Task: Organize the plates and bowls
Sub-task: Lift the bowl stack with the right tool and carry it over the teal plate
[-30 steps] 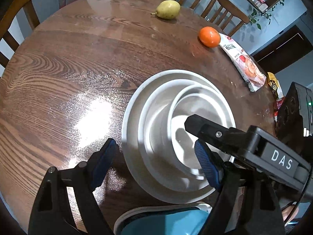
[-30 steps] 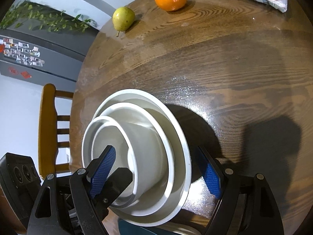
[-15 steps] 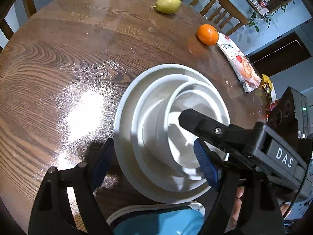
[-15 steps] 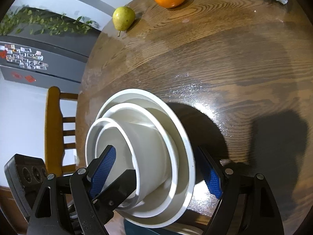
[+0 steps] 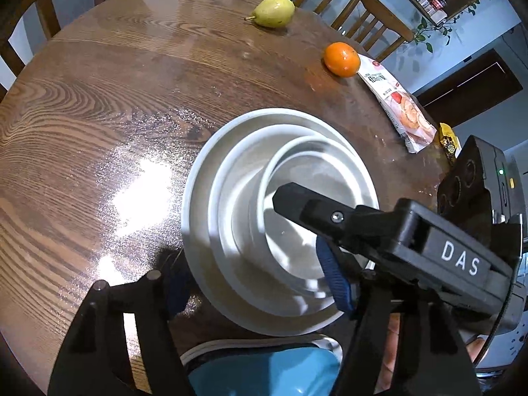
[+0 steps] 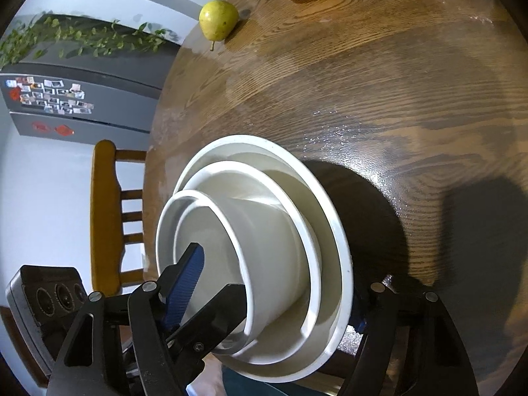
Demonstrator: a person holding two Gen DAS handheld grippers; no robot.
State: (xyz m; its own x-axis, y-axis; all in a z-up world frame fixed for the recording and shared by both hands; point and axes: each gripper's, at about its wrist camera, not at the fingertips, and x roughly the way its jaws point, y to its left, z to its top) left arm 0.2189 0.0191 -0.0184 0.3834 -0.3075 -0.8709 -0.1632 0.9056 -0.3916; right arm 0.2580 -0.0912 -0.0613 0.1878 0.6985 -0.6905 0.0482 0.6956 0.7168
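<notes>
Stacking looks close to done. Left claw (image 5: 254,280) spread wide, one finger at the left rim of the plate (image 5: 198,198), the blue pad (image 5: 333,277) of the other low in front of the bowls; cannot tell whether clamped or merely straddling. Between both claws, white plate with a bowl (image 5: 224,178) and a smaller bowl (image 5: 290,237) nested inside, over the near part of the worktop (image 5: 99,115); tilted in the right view, with a broad shadow beside it, so probably raised. Right claw (image 6: 272,300) likewise spread around the plate, far pad hidden behind the rim, grip not clear. Below, at the near edge, a blue dish (image 5: 264,373). Next, probably: carry level, keep both claws moving together, set down flat before letting go.
</notes>
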